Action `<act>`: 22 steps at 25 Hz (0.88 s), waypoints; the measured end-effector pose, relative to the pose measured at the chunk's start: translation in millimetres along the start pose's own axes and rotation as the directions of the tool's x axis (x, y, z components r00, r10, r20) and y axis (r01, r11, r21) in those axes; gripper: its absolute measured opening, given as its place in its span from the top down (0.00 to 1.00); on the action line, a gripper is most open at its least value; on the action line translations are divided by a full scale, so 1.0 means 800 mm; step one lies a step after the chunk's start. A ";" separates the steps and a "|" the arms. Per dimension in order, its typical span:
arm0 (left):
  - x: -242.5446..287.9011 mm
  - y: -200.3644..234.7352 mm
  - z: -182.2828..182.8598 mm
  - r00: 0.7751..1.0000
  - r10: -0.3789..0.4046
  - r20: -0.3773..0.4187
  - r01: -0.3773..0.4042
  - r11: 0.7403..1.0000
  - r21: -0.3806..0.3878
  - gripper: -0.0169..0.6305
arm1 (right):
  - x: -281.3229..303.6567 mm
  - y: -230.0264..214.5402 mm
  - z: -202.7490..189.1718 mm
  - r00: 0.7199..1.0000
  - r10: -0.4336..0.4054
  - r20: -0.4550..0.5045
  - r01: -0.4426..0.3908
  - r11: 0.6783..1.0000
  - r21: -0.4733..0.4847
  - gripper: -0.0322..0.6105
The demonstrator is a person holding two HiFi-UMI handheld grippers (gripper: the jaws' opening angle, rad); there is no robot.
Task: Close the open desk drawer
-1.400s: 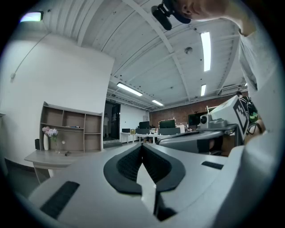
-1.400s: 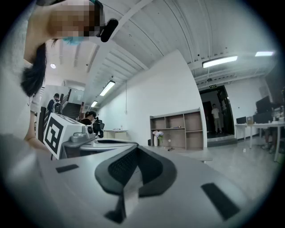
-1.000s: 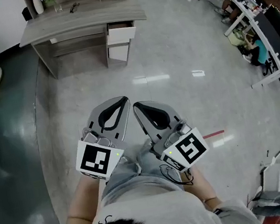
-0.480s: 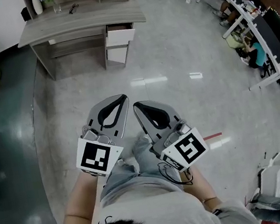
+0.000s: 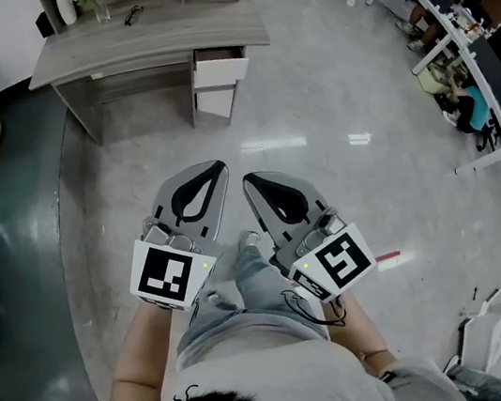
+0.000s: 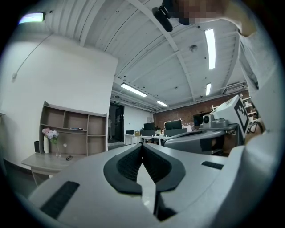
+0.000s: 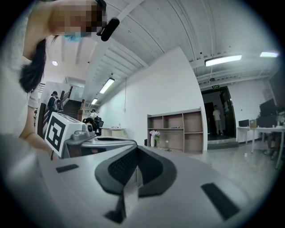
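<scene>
Jaws together and empty, left gripper (image 5: 215, 170) and right gripper (image 5: 252, 183) face the drawer (image 5: 219, 69) far ahead; an off-centre shove might jam it.

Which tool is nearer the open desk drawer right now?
Left, narrowly. The left tool points just left of the drawer; the right tool sits slightly further back. Both are far short.

Bright ceiling tube lights (image 6: 209, 42), glare on glossy floor (image 5: 354, 139), fisheye-warped edges

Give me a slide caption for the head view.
Person faces a desk with one drawer open; left gripper and right gripper shut.
</scene>
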State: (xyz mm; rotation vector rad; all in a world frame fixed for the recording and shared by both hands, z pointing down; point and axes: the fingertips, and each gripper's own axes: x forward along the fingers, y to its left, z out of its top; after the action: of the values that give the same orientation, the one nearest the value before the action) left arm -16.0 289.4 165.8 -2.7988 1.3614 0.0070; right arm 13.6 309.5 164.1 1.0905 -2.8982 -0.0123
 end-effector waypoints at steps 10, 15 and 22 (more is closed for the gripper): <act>0.127 0.033 0.005 0.999 0.049 0.005 -0.049 0.999 -0.019 0.96 | 0.043 -0.122 0.008 0.998 0.060 0.005 -0.060 0.998 0.011 0.94; 0.183 0.043 0.005 0.997 0.081 0.017 -0.081 0.997 -0.014 0.96 | 0.054 -0.179 0.008 0.996 0.089 0.016 -0.089 0.996 0.007 0.94; 0.236 0.047 0.006 0.994 0.111 0.016 -0.111 0.994 -0.001 0.96 | 0.060 -0.236 0.003 0.994 0.107 0.032 -0.107 0.994 0.013 0.94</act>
State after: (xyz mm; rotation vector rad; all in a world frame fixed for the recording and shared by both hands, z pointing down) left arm 71.3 118.0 157.2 -2.7125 1.5118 0.0309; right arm 102.3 135.9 158.8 0.9441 -2.9850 -0.0045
